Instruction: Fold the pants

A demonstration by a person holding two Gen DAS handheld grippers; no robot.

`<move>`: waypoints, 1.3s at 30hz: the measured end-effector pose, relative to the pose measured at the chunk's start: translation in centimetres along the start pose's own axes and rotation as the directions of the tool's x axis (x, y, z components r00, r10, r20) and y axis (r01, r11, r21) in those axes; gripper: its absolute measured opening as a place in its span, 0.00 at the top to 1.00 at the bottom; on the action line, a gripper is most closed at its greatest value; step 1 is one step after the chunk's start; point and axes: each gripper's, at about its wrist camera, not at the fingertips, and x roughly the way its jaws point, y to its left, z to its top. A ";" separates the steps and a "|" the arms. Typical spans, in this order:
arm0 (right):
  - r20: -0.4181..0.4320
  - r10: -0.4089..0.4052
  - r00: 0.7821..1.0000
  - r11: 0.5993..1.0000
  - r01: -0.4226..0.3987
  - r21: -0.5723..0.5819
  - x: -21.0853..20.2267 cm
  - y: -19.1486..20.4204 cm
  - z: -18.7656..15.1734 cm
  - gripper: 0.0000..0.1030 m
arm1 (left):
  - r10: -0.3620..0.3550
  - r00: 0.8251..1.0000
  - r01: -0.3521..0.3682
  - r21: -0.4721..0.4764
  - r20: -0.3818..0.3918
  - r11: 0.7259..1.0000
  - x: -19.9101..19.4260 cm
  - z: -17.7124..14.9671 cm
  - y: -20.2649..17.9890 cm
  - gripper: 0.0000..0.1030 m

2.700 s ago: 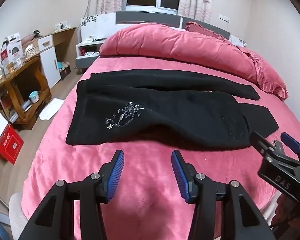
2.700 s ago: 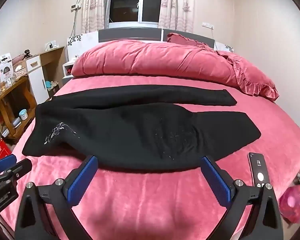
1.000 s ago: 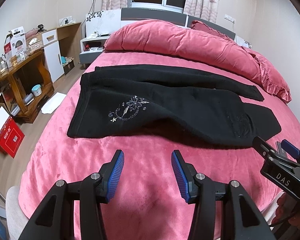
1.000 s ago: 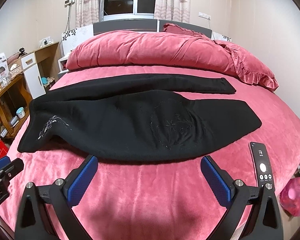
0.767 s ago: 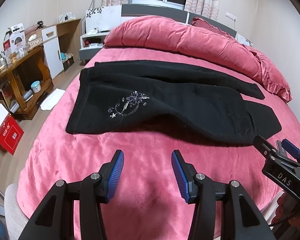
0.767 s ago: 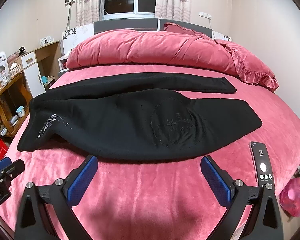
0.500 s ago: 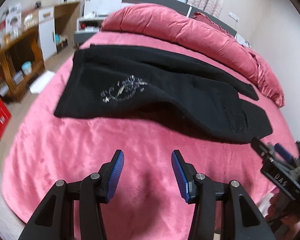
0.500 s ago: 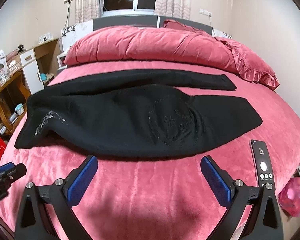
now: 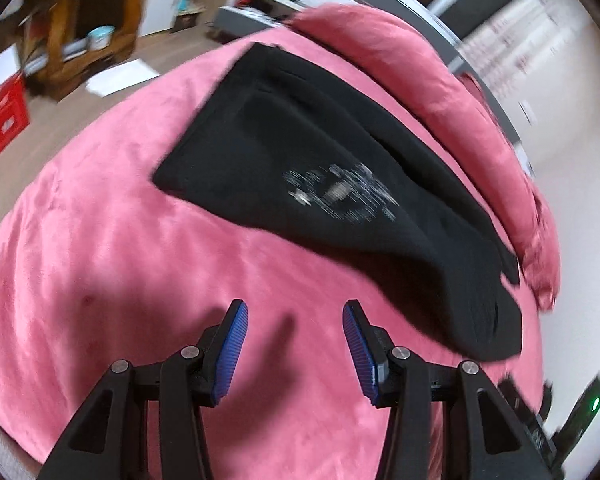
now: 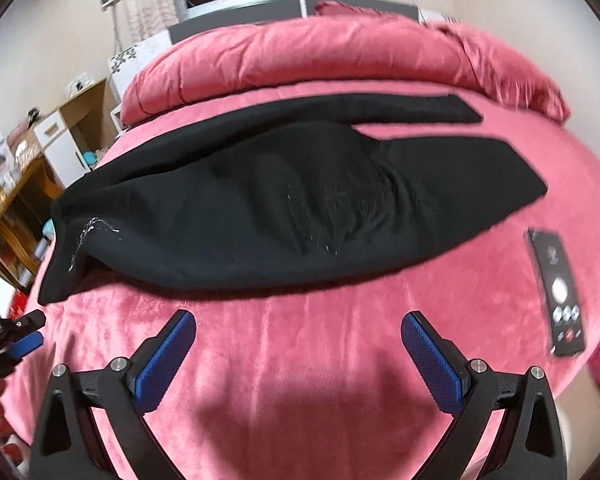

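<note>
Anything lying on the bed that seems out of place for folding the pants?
A remote control lies on the pink bedspread, apart from the black pants near their leg end. Nothing else stands out.

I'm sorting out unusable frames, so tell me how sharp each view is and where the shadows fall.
Left wrist view: heavy motion smear on the pants, their silver print and the room behind; the left claw itself is crisp and throws a thin shadow on the bed. Right wrist view: milder blur, with the remote streaked; a broad shadow lies on the bed under the right claw. Both bend strongly at the edges.
</note>
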 end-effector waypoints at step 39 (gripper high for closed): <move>-0.050 0.205 0.978 0.917 -0.173 0.359 10.2 -7.8 3.7 0.25 | -0.088 0.979 0.128 -0.222 0.184 0.967 4.8 5.2 7.1 0.49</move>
